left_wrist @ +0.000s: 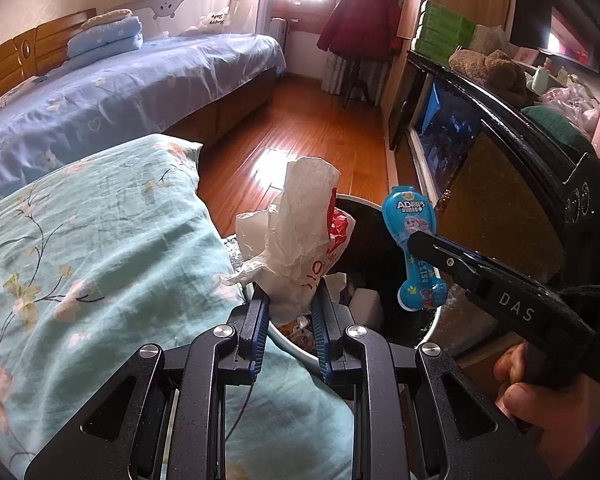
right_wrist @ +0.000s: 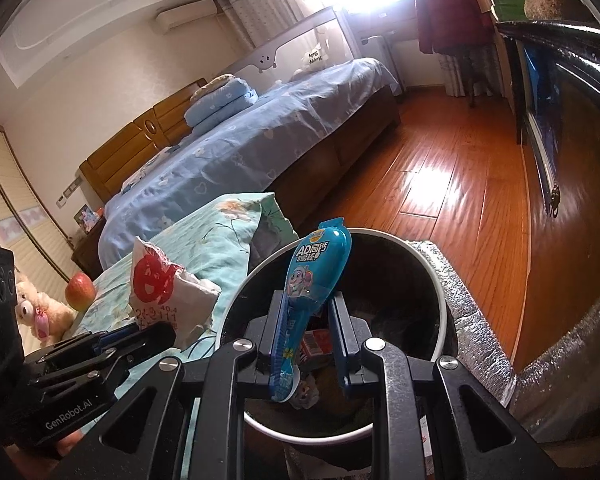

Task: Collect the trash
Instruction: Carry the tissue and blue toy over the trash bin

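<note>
Upright, long axis near vertical, a blue wrapper is clamped in the right gripper above the trash bin; a crumpled white bag is pinched by the left gripper beside the rim.

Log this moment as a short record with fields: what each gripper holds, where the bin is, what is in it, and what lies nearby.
left gripper: shut on crumpled white bag with red print, above the bin's edge
right gripper: shut on blue bone-shaped wrapper, over the bin's opening
trash bin: round, white rim, dark inside, on the floor beside the bed
bin contents: some packaging already inside
nearby: apple and plush toy on the floral bedding
</note>
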Tool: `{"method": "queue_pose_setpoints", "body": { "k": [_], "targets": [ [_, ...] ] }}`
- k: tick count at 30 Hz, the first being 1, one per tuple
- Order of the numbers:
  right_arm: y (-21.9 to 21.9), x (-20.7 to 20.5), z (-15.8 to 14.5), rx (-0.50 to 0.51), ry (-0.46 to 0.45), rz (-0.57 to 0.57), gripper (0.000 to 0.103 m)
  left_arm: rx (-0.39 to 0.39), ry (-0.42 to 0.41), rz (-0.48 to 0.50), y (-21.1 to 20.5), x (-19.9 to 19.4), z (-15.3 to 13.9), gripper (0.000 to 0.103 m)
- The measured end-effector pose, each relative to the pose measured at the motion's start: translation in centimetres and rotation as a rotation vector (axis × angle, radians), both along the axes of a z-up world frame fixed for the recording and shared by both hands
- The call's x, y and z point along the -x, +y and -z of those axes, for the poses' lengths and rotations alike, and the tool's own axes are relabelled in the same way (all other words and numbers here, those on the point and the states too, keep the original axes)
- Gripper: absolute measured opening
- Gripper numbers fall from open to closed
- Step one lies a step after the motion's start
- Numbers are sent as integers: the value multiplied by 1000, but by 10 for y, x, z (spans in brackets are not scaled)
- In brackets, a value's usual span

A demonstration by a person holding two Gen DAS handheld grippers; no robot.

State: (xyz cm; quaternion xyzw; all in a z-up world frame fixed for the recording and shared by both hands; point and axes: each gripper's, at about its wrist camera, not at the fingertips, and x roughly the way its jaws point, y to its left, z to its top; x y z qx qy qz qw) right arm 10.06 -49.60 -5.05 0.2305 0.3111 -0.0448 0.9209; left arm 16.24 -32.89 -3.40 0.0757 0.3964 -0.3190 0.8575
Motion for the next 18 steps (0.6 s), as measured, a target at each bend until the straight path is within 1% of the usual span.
{"method": "queue_pose_setpoints", "body": {
  "k": [18],
  "targets": [
    [-3,-4,3,5,6,4,21,-11,-3,8,-12,-3,0,19]
  ]
}}
